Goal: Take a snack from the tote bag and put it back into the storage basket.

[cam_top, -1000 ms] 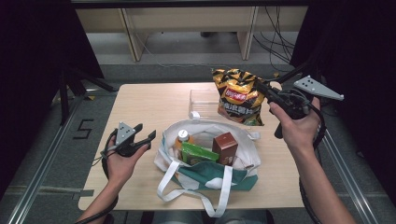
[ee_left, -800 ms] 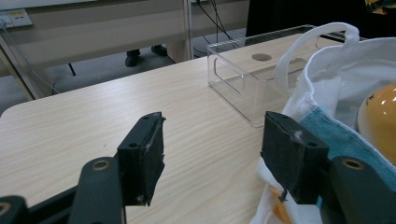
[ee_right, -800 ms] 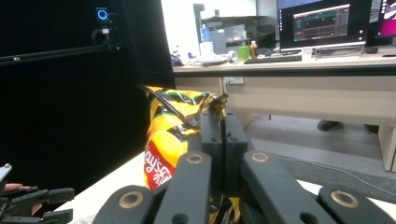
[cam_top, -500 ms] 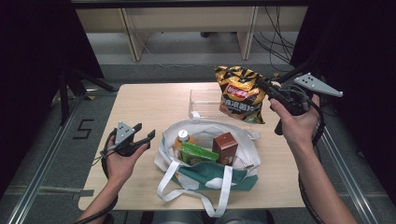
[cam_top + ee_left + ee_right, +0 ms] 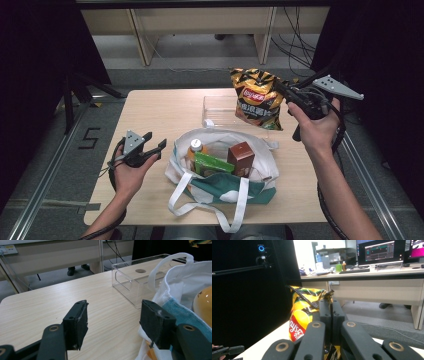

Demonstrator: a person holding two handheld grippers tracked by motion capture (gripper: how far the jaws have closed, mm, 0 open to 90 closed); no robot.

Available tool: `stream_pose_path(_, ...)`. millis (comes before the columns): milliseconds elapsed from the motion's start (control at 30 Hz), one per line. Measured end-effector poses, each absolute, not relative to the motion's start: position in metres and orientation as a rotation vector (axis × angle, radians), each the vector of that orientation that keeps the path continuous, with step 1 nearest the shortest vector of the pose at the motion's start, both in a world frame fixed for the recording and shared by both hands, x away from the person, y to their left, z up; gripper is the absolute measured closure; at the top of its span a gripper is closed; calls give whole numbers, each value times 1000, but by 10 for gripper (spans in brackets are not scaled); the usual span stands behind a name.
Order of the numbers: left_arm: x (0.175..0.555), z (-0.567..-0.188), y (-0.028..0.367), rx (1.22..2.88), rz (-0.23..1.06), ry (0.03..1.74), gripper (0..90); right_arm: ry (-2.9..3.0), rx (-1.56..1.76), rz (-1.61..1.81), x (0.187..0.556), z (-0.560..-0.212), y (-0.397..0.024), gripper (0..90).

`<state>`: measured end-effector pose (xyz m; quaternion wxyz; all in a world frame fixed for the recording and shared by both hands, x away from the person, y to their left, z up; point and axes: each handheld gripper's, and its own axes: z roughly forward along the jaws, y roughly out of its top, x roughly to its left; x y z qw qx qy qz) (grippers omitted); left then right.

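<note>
A yellow and black chips bag (image 5: pixel 257 97) hangs above the table's far right, over a clear plastic box (image 5: pixel 216 107). My right gripper (image 5: pixel 281 91) is shut on the bag's upper right edge. In the right gripper view the jaws of my right gripper (image 5: pixel 329 305) pinch the crinkled top of the chips bag (image 5: pixel 299 317). My left gripper (image 5: pixel 155 144) stands open and empty just left of a white tote bag (image 5: pixel 262 172). Seen from the left gripper view, the left gripper (image 5: pixel 113 322) has the tote bag (image 5: pixel 180 277) by its right jaw.
The tote holds an orange-capped bottle (image 5: pixel 196 148), a green box (image 5: pixel 212 163) and a brown carton (image 5: pixel 241 154). Its straps trail toward the table's near edge (image 5: pixel 200 220). In the left gripper view, the clear box (image 5: pixel 130 281) lies ahead on bare wood.
My right gripper has risen slightly, carrying the chips bag with it. The left gripper and the tote have stayed put.
</note>
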<state>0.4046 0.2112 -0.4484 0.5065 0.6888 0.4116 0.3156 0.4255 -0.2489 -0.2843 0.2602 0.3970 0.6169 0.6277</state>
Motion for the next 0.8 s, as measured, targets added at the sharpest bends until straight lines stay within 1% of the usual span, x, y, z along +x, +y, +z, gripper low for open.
stream_pose_path(800, 403, -448, 210, 1665, 765, 993, 386, 1664, 1129, 1684, 440, -285, -249, 900)
